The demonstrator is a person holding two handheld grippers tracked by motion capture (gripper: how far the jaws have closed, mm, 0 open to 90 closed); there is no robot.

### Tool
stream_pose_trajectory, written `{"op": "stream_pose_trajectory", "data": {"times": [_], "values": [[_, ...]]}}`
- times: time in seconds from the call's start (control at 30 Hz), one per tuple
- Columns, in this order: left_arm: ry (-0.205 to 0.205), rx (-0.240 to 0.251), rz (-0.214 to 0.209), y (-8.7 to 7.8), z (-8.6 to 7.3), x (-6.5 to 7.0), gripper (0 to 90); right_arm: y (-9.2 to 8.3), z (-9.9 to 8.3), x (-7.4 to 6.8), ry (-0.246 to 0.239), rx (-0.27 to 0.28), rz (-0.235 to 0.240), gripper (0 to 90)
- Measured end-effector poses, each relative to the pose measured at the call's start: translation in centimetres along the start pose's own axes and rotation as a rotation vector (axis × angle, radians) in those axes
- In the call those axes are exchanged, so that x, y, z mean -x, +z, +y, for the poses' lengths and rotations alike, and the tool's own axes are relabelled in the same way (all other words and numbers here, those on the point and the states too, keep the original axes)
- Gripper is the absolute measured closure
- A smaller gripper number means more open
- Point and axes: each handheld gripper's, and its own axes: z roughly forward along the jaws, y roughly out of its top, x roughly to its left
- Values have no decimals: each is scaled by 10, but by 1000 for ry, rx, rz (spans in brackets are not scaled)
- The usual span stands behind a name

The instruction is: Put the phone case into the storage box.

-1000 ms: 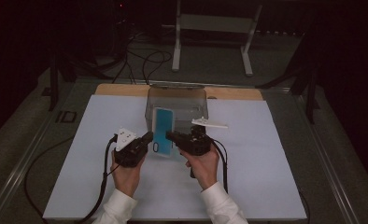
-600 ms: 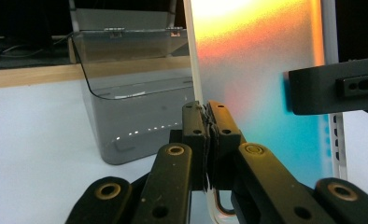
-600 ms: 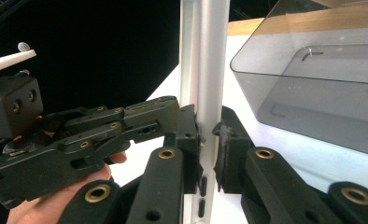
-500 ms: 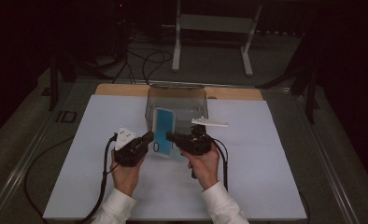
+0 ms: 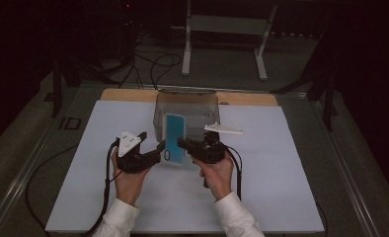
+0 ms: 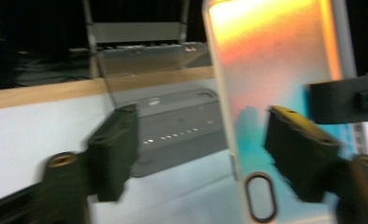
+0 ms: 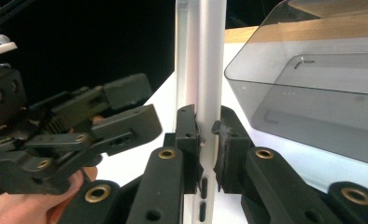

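Step in hand: we judge a hand-over of the phone (image 5: 173, 140) from left to right.
Phone: upright on edge, just before the clear bin (image 5: 186, 106).
Right gripper (image 7: 206, 128): clamped on the phone's edge.
Left gripper (image 6: 198, 149): jaws just opened (pads clear of the phone).
Next: we expect the left gripper to back away, and the right to carry alone.

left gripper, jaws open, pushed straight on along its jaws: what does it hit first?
Likely the phone case: its edge already sits between the left gripper jaws, which have just been opening. The right gripper clamps it. Beyond lies the clear bin; depth unclear.
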Motion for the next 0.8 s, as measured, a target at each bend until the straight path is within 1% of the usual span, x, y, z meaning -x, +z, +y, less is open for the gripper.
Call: {"op": "stream_pose_trajectory", "data": {"times": [0.07,0.1,0.17,0.27,0.43,0.47,0.53,0.57,0.7,0.8], "values": [[-2,-5,16,-1,2,-2,164,0,0,1,-2,0,-2,819],[-3,-5,21,-1,2,-3,144,0,0,1,-1,0,-4,819],[2,-11,18,-3,3,-6,91,-1,0,1,3,-1,-6,819],[2,-4,13,-5,4,-9,12,-1,1,1,-1,-1,-9,819],[4,22,4,-10,7,-14,2,-1,2,2,1,-4,-11,819],[11,30,2,-11,7,-15,2,-1,2,2,0,-4,-11,819],[19,35,8,-12,8,-17,2,-2,3,3,-1,-5,-13,819],[15,39,6,-13,8,-18,2,-2,3,3,-4,-5,-15,819],[17,44,-17,-15,9,-22,2,-3,6,3,-9,-9,-22,819],[38,48,-30,-16,9,-23,2,-4,9,4,-11,-8,-27,818]]}}
